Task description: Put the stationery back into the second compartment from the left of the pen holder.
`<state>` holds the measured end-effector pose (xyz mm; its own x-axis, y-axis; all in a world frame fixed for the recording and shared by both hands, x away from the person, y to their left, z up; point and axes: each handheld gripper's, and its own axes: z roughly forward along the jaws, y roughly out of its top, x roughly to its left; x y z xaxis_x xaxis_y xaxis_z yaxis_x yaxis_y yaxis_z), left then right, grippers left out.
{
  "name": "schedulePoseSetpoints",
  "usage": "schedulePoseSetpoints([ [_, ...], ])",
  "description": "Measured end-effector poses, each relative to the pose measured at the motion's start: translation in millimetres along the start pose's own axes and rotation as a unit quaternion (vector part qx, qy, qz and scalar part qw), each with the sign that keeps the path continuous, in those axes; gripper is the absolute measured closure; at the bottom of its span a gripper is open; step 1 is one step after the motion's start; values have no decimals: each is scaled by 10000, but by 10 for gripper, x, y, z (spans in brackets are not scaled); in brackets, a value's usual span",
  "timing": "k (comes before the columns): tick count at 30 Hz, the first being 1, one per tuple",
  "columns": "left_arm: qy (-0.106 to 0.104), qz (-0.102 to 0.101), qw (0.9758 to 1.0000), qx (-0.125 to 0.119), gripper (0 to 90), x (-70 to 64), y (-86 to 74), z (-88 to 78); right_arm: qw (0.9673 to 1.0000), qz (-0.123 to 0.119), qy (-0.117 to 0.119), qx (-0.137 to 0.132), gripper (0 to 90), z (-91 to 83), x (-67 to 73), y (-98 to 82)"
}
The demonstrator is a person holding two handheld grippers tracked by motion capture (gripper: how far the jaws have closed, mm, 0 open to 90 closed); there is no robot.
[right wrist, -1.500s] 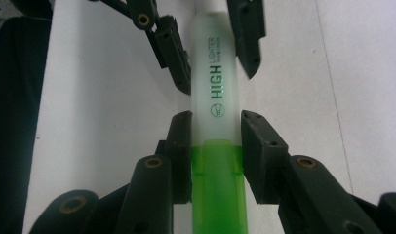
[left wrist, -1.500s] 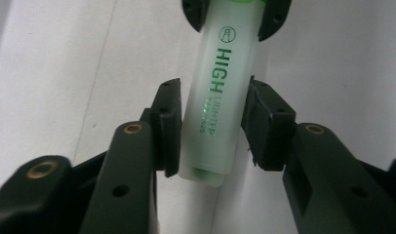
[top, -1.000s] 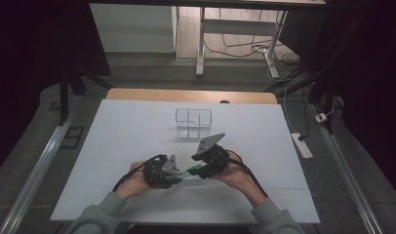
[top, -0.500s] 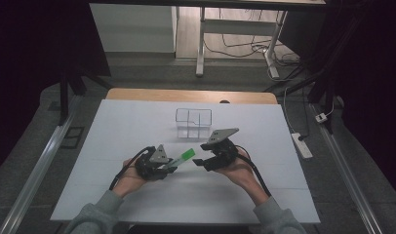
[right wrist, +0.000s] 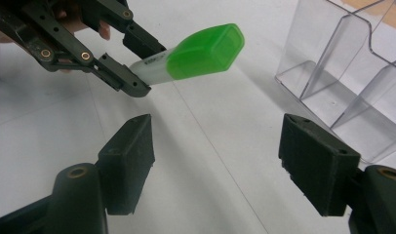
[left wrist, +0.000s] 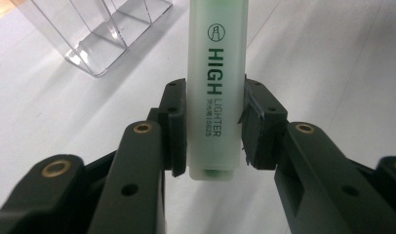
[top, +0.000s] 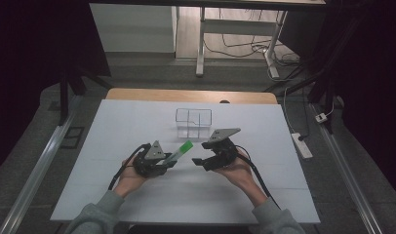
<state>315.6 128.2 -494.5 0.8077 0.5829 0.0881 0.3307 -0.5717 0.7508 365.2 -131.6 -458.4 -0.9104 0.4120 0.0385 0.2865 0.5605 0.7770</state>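
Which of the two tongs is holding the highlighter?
The left tongs: shut on the green-capped highlighter. The right tongs stand open, holding nothing.

Both forearms reach in from the desk's near edge. The left gripper [top: 172, 159] is clamped tight; the right gripper [top: 200, 161], just beside it, gapes wide.

Green-capped highlighter [top: 180, 150] clamped in left tongs [top: 170, 158], cap tilted up.
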Motion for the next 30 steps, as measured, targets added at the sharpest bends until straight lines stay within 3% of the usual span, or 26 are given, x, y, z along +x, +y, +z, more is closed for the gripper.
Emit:
schedulePoseSetpoints([
  [15, -81, 210, 9997, -27, 647, -231, 77, 177, 9997, 173, 113, -102, 295, 118, 78, -2],
  [22, 25, 269, 9996, 17, 645, -302, 88, 239, 9995, 295, 30, -141, 446, 139, 84, -13],
  [26, 48, 301, 9995, 95, 643, -330, 85, 279, 9987, 376, 205, -273, 567, 115, 63, -10],
  [30, 80, 307, 9994, 141, 642, -343, 84, 308, 9986, 334, 311, -269, 620, 114, 76, -3],
])
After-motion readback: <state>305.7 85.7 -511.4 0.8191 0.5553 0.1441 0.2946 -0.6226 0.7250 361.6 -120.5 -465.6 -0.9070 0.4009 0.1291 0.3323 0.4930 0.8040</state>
